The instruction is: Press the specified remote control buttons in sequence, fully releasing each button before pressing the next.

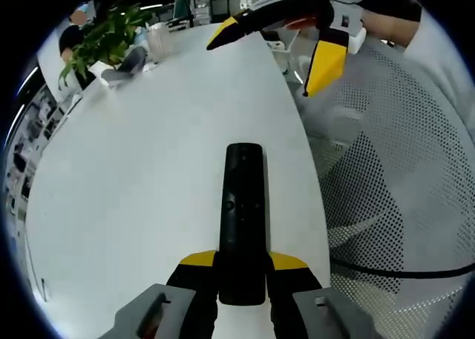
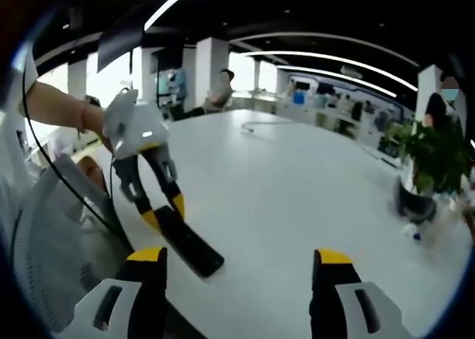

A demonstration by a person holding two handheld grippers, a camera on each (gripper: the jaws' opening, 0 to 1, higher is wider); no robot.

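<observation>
A long black remote control (image 1: 243, 220) lies lengthwise on the white table (image 1: 148, 168), its near end clamped between the yellow-tipped jaws of my left gripper (image 1: 243, 268). In the right gripper view the same remote (image 2: 189, 246) sticks out over the table (image 2: 297, 191) from the left gripper (image 2: 159, 213), held by a person's hand. My right gripper (image 2: 234, 268) stands open above the table, a little to the right of the remote, nothing between its jaws. In the left gripper view the right gripper (image 1: 297, 46) hovers open at the far table edge.
A potted green plant (image 1: 104, 38) and some small items stand at the table's far corner; the plant (image 2: 430, 161) also shows at the right. A white mesh chair (image 1: 401, 191) with a black cable sits beside the table edge. Office desks and pillars lie behind.
</observation>
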